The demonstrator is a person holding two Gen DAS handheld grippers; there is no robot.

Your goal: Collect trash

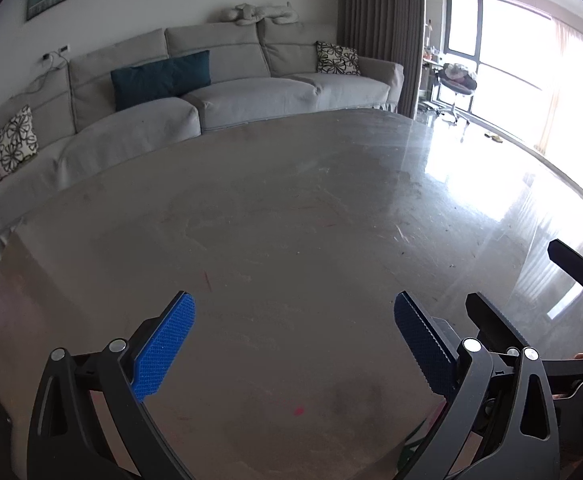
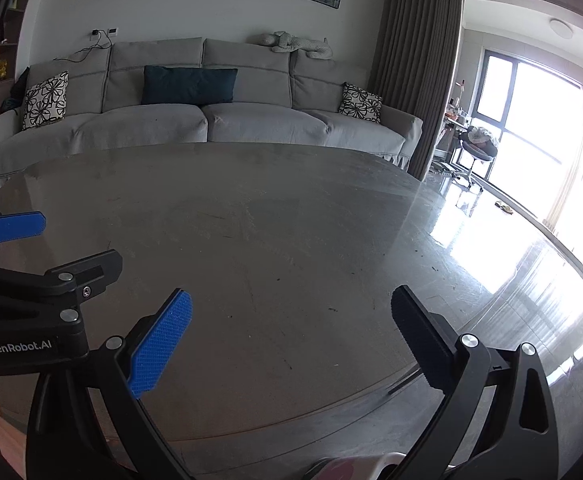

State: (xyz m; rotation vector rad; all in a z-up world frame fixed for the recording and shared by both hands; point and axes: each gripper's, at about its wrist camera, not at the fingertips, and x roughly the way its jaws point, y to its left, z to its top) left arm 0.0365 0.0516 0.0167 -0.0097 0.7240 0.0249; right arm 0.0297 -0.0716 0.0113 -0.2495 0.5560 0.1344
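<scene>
Sofa (image 2: 211,120): grey, along the far wall behind the bench, carrying one dark teal cushion (image 2: 189,85) and two flower-patterned cushions (image 2: 45,100).
Bench (image 1: 291,220): large round grey stone top, scuffed, glossy on its window side; it fills both views.
Left gripper (image 1: 293,344): held low over the near part of the bench, jaws released and wide apart, nothing between the blue pads.
Right gripper (image 2: 291,336): just beside the left one, above the bench, jaws likewise spread with nothing held.
Trash: only dark specks (image 2: 333,310) scattered on the bench ahead of the right jaws; too small to identify, none between either pair of jaws.
</scene>
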